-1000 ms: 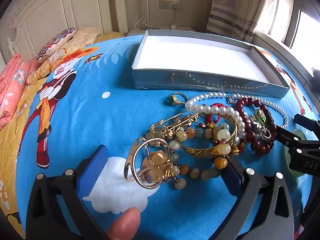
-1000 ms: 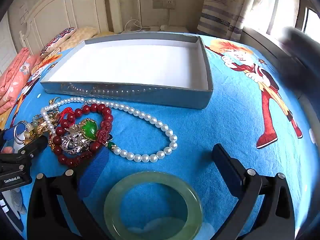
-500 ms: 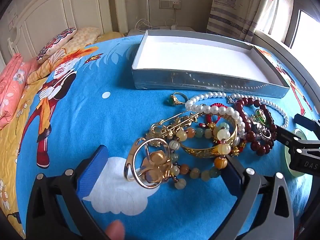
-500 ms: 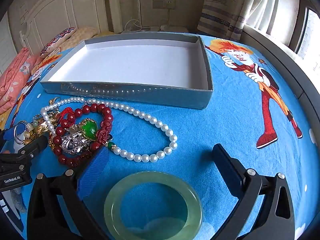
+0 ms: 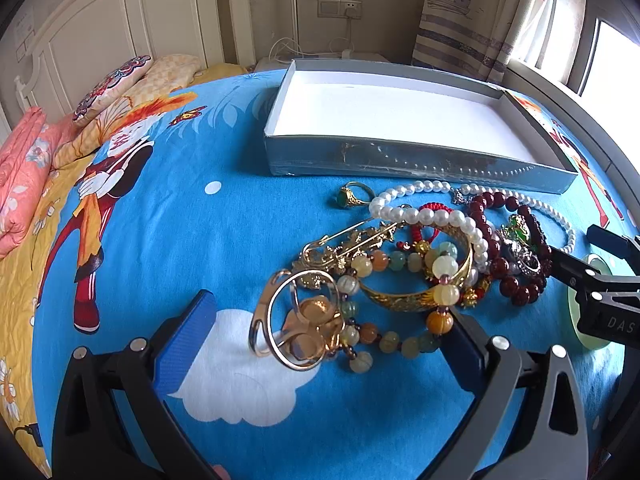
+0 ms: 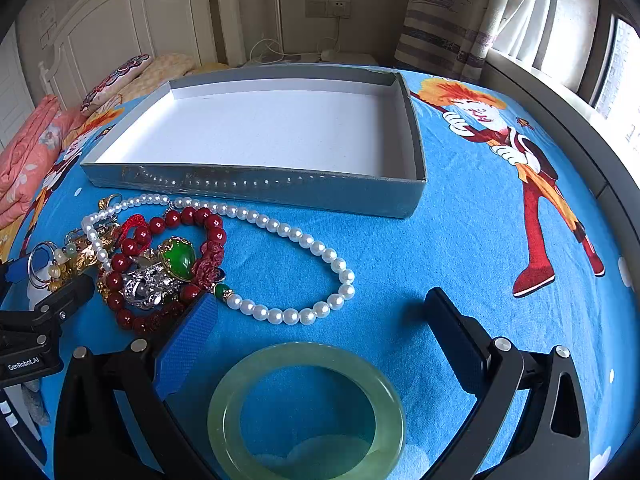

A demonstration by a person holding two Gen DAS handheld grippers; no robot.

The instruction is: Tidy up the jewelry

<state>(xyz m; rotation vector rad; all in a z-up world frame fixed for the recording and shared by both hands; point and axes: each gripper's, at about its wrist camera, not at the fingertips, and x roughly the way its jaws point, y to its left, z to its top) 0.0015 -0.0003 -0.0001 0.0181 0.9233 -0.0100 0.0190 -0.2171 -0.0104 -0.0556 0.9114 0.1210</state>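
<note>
Left gripper (image 5: 328, 336): jaws spread wide around gold ring cluster (image 5: 298, 326).
Right gripper (image 6: 320, 334): gaped, straddling jade bangle (image 6: 306, 410).
Tray (image 6: 256, 190): bare.

In the left wrist view, the fingertip (image 5: 218, 473) at the bottom edge has sunk almost out of sight; a second ago it rose well up between the gripper's arms. In the right wrist view, the dark blur that crossed the upper right corner is gone, and the window (image 6: 618, 64) shows clearly.

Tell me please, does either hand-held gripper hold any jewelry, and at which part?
Nothing is held. The left hand-held gripper and the right hand-held gripper are both open.
</note>
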